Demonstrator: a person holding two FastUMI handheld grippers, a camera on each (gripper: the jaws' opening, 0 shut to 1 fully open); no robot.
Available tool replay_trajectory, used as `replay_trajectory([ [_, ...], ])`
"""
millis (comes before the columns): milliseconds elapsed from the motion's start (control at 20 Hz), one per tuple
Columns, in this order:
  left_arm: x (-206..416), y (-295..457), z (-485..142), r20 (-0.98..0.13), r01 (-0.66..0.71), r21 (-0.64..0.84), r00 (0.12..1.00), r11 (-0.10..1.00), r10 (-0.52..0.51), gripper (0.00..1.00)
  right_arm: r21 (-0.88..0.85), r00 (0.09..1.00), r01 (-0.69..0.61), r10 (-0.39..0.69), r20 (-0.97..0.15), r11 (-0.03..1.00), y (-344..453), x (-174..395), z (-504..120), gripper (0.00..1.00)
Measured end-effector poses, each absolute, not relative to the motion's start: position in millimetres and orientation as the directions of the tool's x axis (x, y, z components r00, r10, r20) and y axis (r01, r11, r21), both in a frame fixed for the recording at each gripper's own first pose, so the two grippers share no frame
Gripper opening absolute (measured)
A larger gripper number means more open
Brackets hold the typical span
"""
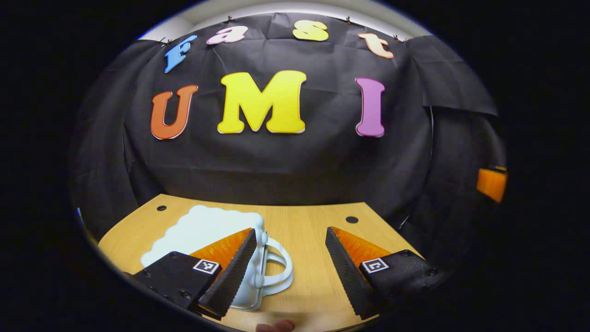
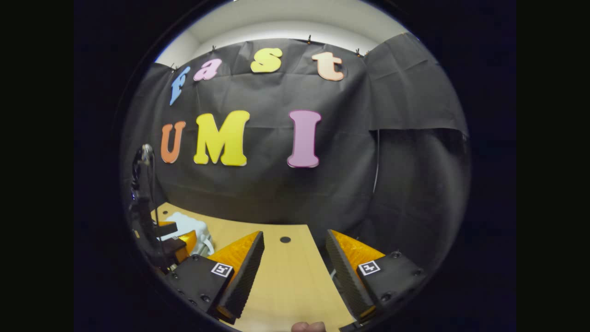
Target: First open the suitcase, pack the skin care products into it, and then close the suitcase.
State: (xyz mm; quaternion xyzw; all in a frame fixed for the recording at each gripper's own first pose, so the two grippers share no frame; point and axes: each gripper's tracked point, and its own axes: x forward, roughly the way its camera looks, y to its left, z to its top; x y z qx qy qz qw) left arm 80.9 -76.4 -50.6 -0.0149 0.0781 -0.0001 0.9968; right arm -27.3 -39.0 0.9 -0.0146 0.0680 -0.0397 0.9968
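A small pale blue suitcase (image 1: 203, 230) with a scalloped edge lies flat and closed on the wooden table (image 1: 304, 221). Its loop handle (image 1: 282, 269) points right, into the gap between my fingers. My left gripper (image 1: 290, 230) is open, and its left finger (image 1: 235, 267) hangs over the suitcase's right end, hiding part of it. In the right gripper view, my right gripper (image 2: 294, 233) is open above bare table (image 2: 286, 281) with nothing between its fingers. The suitcase (image 2: 189, 228) and the left gripper (image 2: 177, 240) sit far off at its left edge.
Black cloth walls close off the table at the back and right. Round holes (image 1: 351, 219) (image 1: 161, 208) (image 2: 285, 240) mark the tabletop. An orange object (image 1: 492, 183) shows at the far right of the left gripper view. A fingertip (image 1: 276, 326) peeks in at the bottom.
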Motion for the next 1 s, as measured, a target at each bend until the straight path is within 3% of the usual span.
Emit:
replay_trajectory([
  [450,41.3,-27.6,44.1,-0.003,-0.078,-0.007,0.997,0.997,0.078,0.96,-0.051,1.0,0.001,-0.001,-0.003,0.999,11.2,-5.6,47.6,0.8],
  [1000,32.4,-9.3,70.4,0.042,-0.111,-0.022,0.993,0.994,0.112,0.96,-0.039,0.999,-0.009,0.011,0.05,0.999,35.1,-8.2,68.4,0.8],
])
